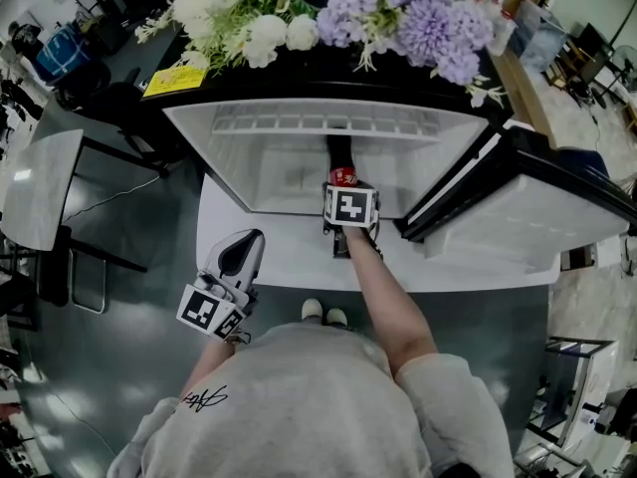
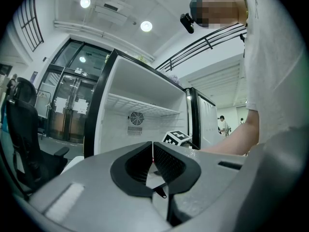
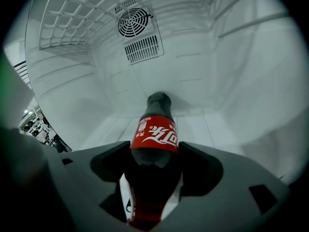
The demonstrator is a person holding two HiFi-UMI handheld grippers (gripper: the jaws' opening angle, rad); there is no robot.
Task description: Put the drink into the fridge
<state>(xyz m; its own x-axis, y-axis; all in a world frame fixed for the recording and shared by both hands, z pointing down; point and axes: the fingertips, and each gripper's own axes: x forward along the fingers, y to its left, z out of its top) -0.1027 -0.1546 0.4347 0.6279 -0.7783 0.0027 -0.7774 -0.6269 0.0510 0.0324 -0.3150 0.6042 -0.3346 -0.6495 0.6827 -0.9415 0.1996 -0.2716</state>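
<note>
Two claws: right claw [image 1: 342, 181] reaches into the open fridge [image 1: 299, 114]; left claw [image 1: 239, 256] hangs low by the person's side, well apart from it.
Right claw: jaws spread around a cola bottle [image 3: 155, 132] and closed on it; the right gripper view [image 3: 154, 154] shows the dark pads pressing both sides below the red label.
Left claw: jaws brought together [image 2: 152, 161], nothing between them.
Drink: bottle [image 1: 340, 159] held inside the fridge opening, pointing at the back wall, above the white fridge floor [image 3: 212, 124]; cannot tell whether it touches.
Fridge inside: white, bare walls; round fan vent [image 3: 135, 22] high on the back wall, wire shelf [image 3: 72, 18] near the top.
Door: swung wide to the right [image 1: 528, 207], white inner face showing.
Fridge top: black, with white and purple flowers [image 1: 398, 13] along it and a yellow sheet [image 1: 175, 80] at its left end.
Surface: white platform [image 1: 269, 255] at the fridge's foot; shoes [image 1: 324, 313] at its near edge; dark glossy floor [image 1: 149, 302] around it.
Room: grey counter [image 1: 40, 182] to the left; glass doors [image 2: 72, 111], black office chair [image 2: 19, 129], round ceiling lights [image 2: 146, 26].
</note>
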